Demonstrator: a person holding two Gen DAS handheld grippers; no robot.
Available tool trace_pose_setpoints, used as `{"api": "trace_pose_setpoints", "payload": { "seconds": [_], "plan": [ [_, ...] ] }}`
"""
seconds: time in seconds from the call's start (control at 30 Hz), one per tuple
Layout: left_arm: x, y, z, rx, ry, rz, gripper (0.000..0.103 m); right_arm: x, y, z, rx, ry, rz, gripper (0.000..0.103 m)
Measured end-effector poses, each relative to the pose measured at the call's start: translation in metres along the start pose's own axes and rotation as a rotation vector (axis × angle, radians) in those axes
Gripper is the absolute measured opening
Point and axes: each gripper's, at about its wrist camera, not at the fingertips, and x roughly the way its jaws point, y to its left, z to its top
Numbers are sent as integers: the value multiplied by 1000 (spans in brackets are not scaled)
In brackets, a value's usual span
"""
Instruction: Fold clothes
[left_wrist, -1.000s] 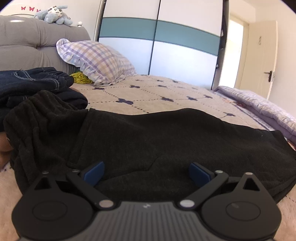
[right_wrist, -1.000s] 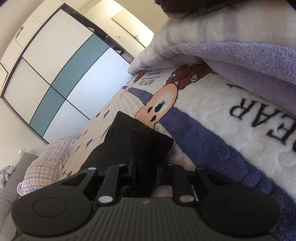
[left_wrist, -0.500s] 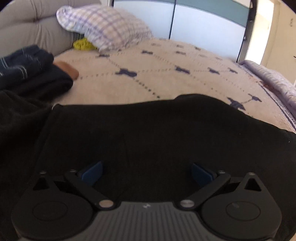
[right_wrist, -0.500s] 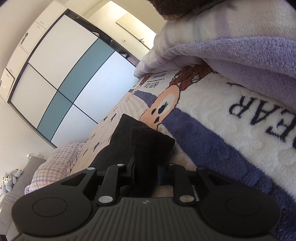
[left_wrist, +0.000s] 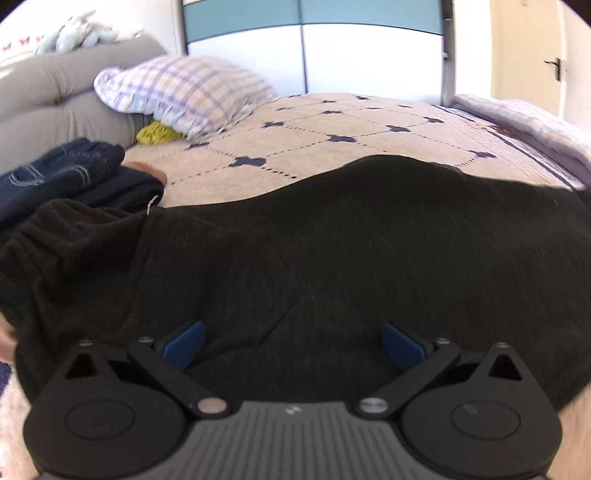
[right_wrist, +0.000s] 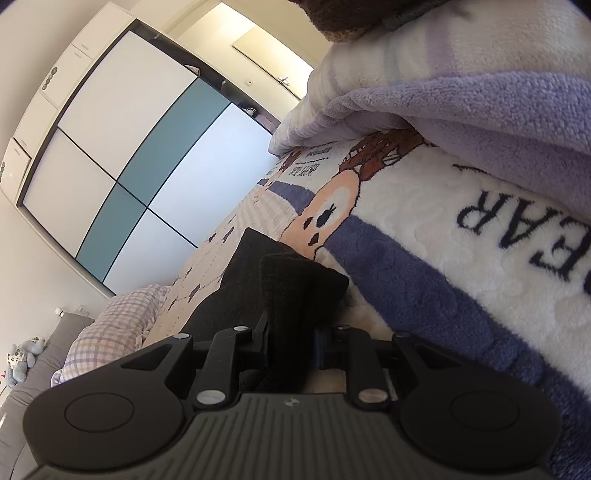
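While right gripper (right_wrist: 290, 341) pinches cuff of black trousers (left_wrist: 314, 251), left gripper (left_wrist: 291, 341) hangs wide open, empty, above cloth. I judge fold pending; next, left must grip waistband (left_wrist: 55, 240).

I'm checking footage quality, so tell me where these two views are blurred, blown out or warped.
Left wrist view: slight motion blur on the plaid pillow, doorway blown out, black garment nearly detail-free. Right wrist view: sharp and tilted, wardrobe lines bowed by the fisheye, right gripper shadowed.
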Motion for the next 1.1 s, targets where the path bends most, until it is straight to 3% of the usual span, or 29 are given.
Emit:
{"api": "trace_pose_setpoints", "payload": {
  "seconds": [0.23, 0.37, 0.47, 0.6, 0.7, 0.8, 1.1],
  "plan": [
    [-6, -9, 18, 4, 11, 50, 103, -1, 1, -1, -2, -6, -7, 21],
    [-11, -30, 50, -14, -41, 4, 103, -2, 0, -2, 3, -11, -1, 22],
    [10, -71, 69, 17, 25, -64, 103, -2, 0, -1, 8, -13, 3, 22],
    [48, -129, 67, 76, 109, -36, 103, -2, -1, -1, 9, -12, 6, 22],
    [51, -136, 48, 33, -8, -23, 103, -2, -1, 0, 11, -11, 8, 22],
    [53, -126, 44, -14, -38, -60, 103, -2, -1, -1, 8, -12, 8, 22],
    [44, -124, 37, -14, -91, -57, 103, -3, 0, -1, 6, -12, 8, 23]
  ]
}}
